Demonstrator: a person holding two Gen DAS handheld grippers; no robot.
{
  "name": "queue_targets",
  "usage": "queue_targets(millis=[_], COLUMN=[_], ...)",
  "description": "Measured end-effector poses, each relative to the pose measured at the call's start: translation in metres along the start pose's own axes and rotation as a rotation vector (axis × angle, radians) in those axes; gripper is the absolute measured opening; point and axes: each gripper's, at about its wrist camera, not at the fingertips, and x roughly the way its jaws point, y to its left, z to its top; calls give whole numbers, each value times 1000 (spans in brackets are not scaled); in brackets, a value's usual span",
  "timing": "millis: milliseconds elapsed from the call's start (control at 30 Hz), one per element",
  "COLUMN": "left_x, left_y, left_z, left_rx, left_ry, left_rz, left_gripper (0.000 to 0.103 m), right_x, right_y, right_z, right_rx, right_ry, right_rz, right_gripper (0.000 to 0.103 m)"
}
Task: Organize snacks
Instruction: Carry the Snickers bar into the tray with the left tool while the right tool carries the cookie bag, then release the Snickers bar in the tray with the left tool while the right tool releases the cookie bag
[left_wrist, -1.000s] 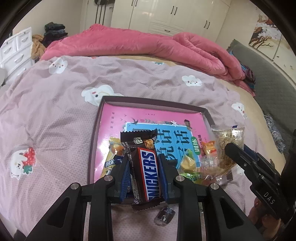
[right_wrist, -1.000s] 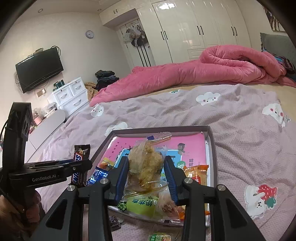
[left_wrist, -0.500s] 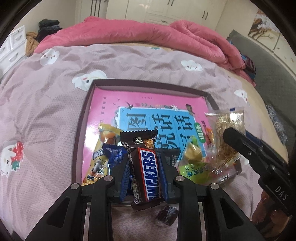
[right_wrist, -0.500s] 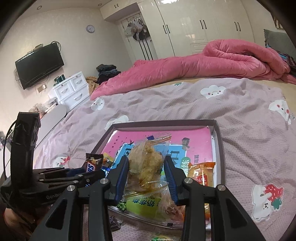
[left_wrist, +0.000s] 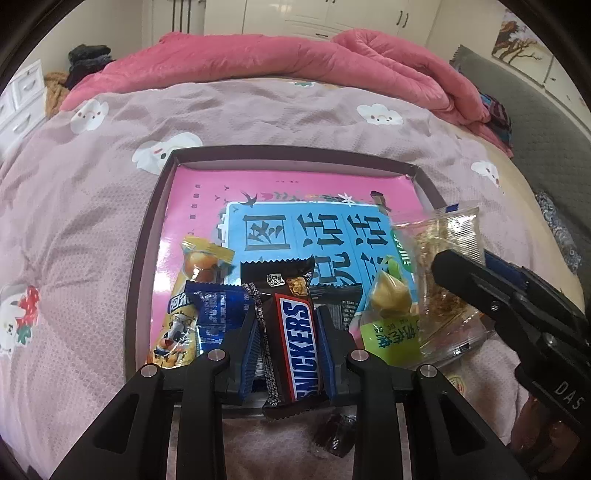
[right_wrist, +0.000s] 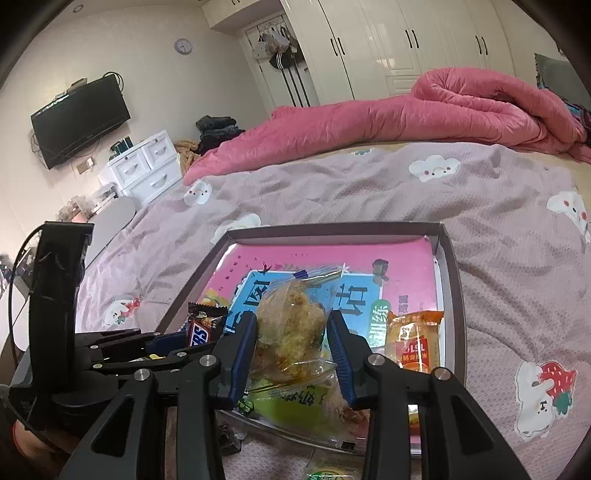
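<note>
My left gripper (left_wrist: 290, 325) is shut on a Snickers bar (left_wrist: 299, 339), held upright over the near edge of a shallow dark-rimmed tray (left_wrist: 147, 236) with a pink and blue printed floor. My right gripper (right_wrist: 291, 332) is shut on a clear bag of golden fried snack (right_wrist: 291, 328), just above the tray's (right_wrist: 452, 288) near right part. Each gripper shows in the other's view: the right gripper (left_wrist: 476, 280) at the right, the left gripper (right_wrist: 162, 341) low at the left with the Snickers bar (right_wrist: 201, 326). In the tray lie a yellow packet (left_wrist: 192, 295), a blue packet (left_wrist: 218, 314), a green packet (left_wrist: 391, 325) and an orange packet (right_wrist: 415, 343).
The tray sits on a mauve bedspread (left_wrist: 85, 206) with cloud prints. A small dark wrapped candy (left_wrist: 334, 435) lies on the bed just before the tray. A rolled pink quilt (left_wrist: 280, 55) runs across the far side. White drawers (right_wrist: 142, 170) and a wall television (right_wrist: 79, 118) stand beyond the bed.
Both grippers have sunk toward the tray with their snacks still held. The tray and its packets now look larger and closer in both views.
</note>
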Motion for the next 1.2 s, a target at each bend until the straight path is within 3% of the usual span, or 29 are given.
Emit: queue_targets(millis=[633,1200], left_x=[4,1], left_y=[-2,-8], left_z=[1,2], left_rx=[14,24], left_ry=[6,-1], left_rz=[1,-14], left_gripper=[30,30], right_x=[21,18], right_y=[1,-4], right_z=[-14,-12], right_rx=[-17,-2], right_ry=[108,103], right_rz=[-20,-36], right_gripper=[40,45])
